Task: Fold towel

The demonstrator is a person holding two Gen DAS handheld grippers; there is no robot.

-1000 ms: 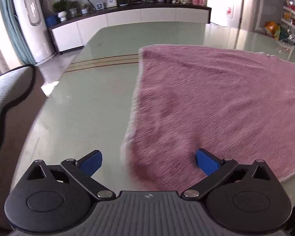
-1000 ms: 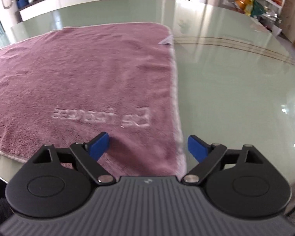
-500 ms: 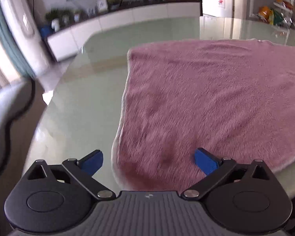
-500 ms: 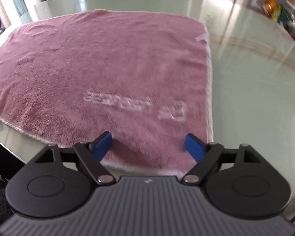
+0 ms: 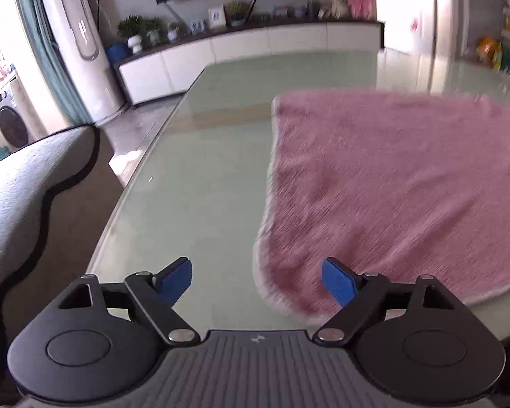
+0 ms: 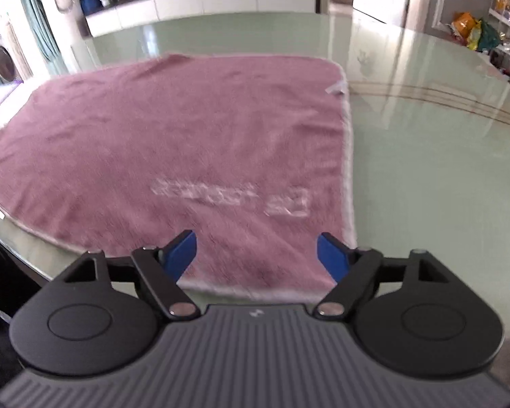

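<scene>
I see the pink towel [image 6: 173,142] lying flat and fully spread on the pale green glass table [image 6: 442,170], a single unfolded layer with a pale trim along its edges. From my right wrist view its near edge runs roughly along the near edge of the table, with a strip of bare glass between, and its right edge runs away from me toward the table's far side, ending at a rounded far corner where a small white tag [image 6: 336,87] sticks out. The towel looks close to square through the fisheye, so I cannot tell which way its long axis runs. A pale woven logo [image 6: 233,196] sits near the near-right corner and reads upside down from here. My right gripper [image 6: 256,253] hangs low above that near-right corner, pointing forward across the table, its 2 blue pads spread wide with nothing between them but towel beneath; whether they touch the cloth I cannot tell. In my left wrist view the left gripper [image 5: 256,282] hovers over the near-left corner of the towel [image 5: 391,187], also wide apart and gripping nothing; its left pad [image 5: 173,280] is over bare glass and its right pad [image 5: 338,280] is over the pink cloth, so the towel's left edge runs between them. A grey upholstered chair [image 5: 23,197] stands just off the table's [image 5: 193,187] left edge.
</scene>
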